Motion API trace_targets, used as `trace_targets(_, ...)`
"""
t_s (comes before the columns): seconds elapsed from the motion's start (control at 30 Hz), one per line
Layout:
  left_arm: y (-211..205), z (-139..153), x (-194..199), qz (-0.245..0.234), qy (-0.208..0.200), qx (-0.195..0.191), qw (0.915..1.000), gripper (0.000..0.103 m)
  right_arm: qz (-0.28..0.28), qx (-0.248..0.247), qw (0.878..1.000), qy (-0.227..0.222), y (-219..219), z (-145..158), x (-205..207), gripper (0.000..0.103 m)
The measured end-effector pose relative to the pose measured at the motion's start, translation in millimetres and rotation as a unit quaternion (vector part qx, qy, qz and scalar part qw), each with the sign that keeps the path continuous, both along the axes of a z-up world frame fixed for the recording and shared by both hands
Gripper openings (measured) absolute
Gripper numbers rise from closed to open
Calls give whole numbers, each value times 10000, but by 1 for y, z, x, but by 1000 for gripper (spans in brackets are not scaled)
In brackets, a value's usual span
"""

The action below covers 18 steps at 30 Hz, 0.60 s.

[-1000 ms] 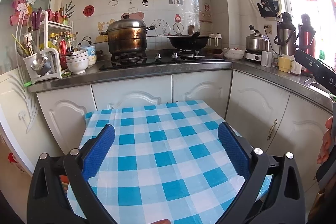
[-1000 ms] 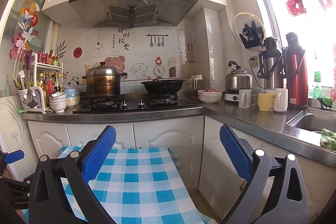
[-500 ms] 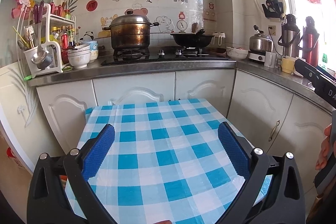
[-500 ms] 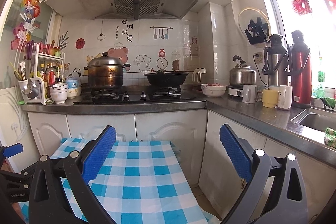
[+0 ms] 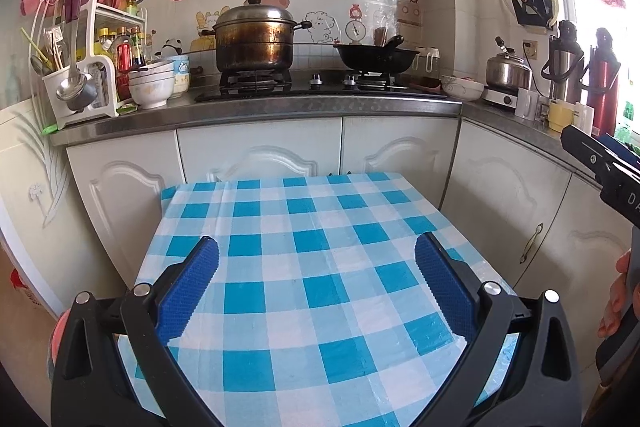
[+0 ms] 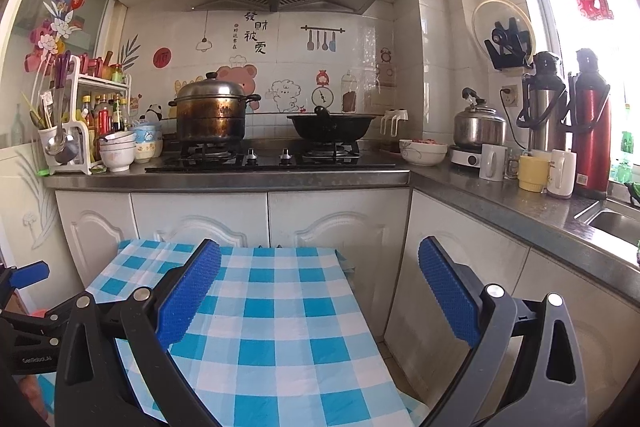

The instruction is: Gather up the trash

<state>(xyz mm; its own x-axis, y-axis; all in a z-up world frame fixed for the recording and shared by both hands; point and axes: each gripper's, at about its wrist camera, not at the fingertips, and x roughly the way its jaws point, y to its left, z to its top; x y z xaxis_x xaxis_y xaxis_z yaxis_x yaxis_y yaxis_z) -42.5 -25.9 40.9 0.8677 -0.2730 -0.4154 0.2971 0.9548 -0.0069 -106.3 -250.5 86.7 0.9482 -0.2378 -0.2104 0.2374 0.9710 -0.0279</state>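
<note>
No trash shows in either view. My left gripper (image 5: 316, 255) hangs open over a small table with a blue-and-white checked cloth (image 5: 312, 227), nothing between its blue pads. My right gripper (image 6: 320, 259) is open too, above the right part of the same table (image 6: 280, 307) and the gap beside the cabinets. The right gripper's black body (image 5: 600, 163) and a hand (image 5: 618, 299) show at the right edge of the left wrist view. The left gripper's blue tip (image 6: 28, 273) shows at the left edge of the right wrist view.
White cabinets (image 5: 260, 155) and a steel counter stand just behind the table. On the counter are a steamer pot (image 5: 254, 39), a wok (image 5: 376, 57), stacked bowls (image 5: 152, 87), a utensil rack (image 5: 80, 67), a kettle (image 6: 478, 125), mugs (image 6: 532, 171), thermoses (image 6: 590, 119) and a sink (image 6: 616, 219).
Both views have tilted downward a little, so the counter and stove sit higher in frame and more of the table shows. Both grippers stay open.
</note>
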Motion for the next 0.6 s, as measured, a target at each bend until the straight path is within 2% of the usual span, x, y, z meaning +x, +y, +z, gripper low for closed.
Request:
trace_targets(0.1,1,-13,15,27,210,-28,9998,99,121,55,9995,276,2,-13,17,98)
trace_targets(0.17,1,-26,29,42,466,-83,9989,99,251,140,9979,573,2,-25,33,98)
trace_targets(0.27,-1,-52,53,273,806,57,9964,99,429,269,9925,1114,3,-50,61,98)
trace_targets(0.43,-5,-104,99,814,1554,346,9839,99,693,512,9720,2186,8,-106,118,98)
trace_targets(0.6,-11,-137,134,1037,1997,379,9736,99,698,597,9507,2963,14,-158,166,98)
